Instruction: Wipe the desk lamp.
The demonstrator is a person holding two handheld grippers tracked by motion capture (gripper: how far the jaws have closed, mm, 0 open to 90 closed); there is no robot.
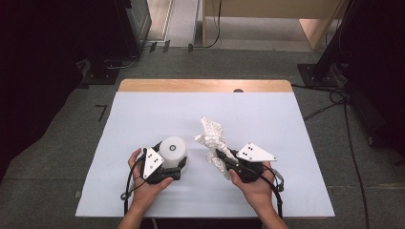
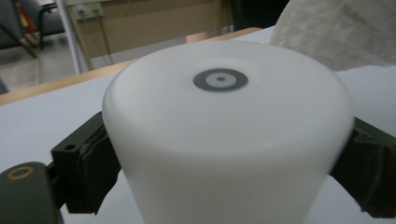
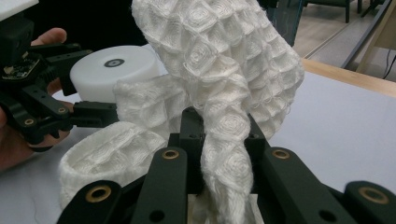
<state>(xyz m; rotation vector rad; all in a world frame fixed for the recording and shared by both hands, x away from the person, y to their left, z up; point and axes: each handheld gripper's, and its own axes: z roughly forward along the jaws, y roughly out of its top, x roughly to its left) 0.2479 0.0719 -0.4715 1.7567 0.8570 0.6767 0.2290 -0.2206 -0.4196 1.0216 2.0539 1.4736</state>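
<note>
Left hand (image 1: 143,183): comes in from the near edge of the surface and wraps the body of the left tool.
Left tool (image 1: 172,164): its two dark jaws stand wide, one on each side of the white cup, and their pads press against the cup's wall; the left gripper view shows a jaw at either flank of the cup.
Right hand (image 1: 255,186): comes in from the near edge, to the right of the left hand, and holds the right tool.
Right tool (image 1: 220,155): its jaws are nearly together and pinch a twisted fold of the white cloth; the right gripper view shows the cloth squeezed between the two black jaws and rising up out of them.
White cup (image 1: 173,151): upside down, its flat base up with a small grey ring at the centre; it sits near the front of the surface, left of the middle. Whether its rim touches the surface cannot be told.
White cloth (image 1: 212,136): a waffle-textured rag, bunched and standing up from the right tool, just right of the cup and apart from it.
Surface (image 1: 267,114): covered by a pale sheet, with a bare wooden strip along the far edge.
Floor (image 1: 62,143): grey, with black cables trailing on the far right.
</note>
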